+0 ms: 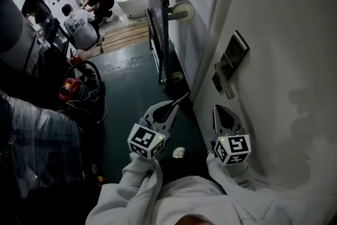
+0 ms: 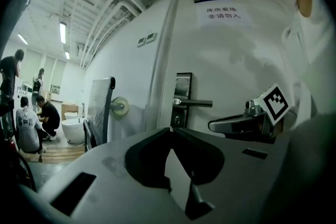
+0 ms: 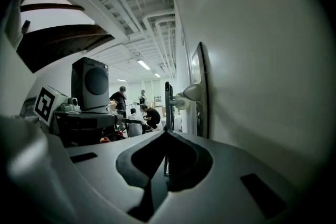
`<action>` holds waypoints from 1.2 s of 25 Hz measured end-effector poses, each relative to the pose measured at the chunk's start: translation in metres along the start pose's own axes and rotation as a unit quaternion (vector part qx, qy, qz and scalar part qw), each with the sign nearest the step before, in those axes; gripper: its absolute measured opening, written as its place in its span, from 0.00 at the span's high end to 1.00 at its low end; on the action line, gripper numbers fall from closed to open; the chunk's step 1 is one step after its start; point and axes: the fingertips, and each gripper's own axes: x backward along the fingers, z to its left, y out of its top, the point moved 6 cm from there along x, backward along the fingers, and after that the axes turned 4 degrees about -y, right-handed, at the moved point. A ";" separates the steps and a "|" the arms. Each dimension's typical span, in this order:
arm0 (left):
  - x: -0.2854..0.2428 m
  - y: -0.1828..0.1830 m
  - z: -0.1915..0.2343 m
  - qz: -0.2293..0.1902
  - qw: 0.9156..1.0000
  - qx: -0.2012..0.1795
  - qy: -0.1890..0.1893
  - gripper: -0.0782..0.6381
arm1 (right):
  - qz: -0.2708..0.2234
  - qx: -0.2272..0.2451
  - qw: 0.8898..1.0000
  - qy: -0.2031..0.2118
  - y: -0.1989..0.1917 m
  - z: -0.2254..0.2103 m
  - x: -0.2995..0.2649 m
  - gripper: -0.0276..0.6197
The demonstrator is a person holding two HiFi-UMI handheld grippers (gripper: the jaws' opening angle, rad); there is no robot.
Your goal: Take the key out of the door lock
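The white door stands to my right, with a dark lock plate and lever handle on it. My left gripper hangs below and left of the lock, apart from the door. It is shut on a thin metal key that sticks out past its tips. The left gripper view shows the handle and the round lock cylinder under it, with nothing showing in it. My right gripper is shut and empty, close beside the door below the plate.
A framed panel on casters leans along the wall past the door. Several people crouch by a white tub at the far end. A red tool and cables lie at the left. A small white object is on the floor.
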 end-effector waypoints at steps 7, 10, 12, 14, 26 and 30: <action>0.000 -0.006 0.001 -0.003 1.000 -0.008 0.008 0.85 | 0.002 -0.005 1.000 0.007 -0.006 -0.002 -0.002 0.88; 0.000 -0.008 0.004 -0.003 1.000 -0.006 0.006 0.85 | 0.001 -0.001 1.000 0.004 -0.005 -0.001 -0.002 0.88; 0.000 -0.009 0.005 -0.001 1.000 -0.005 0.004 0.85 | 0.000 -0.001 1.000 0.001 -0.005 -0.002 -0.003 0.88; -0.001 -0.008 0.005 0.000 1.000 -0.006 0.003 0.85 | -0.001 0.000 1.000 -0.001 -0.003 -0.004 -0.003 0.88; -0.002 -0.012 0.004 0.001 1.000 0.006 -0.003 0.85 | 0.003 0.000 1.000 -0.008 -0.003 -0.004 -0.003 0.88; 0.000 -0.013 0.004 0.000 1.000 0.009 -0.001 0.85 | 0.005 -0.002 1.000 -0.008 -0.003 -0.002 -0.001 0.88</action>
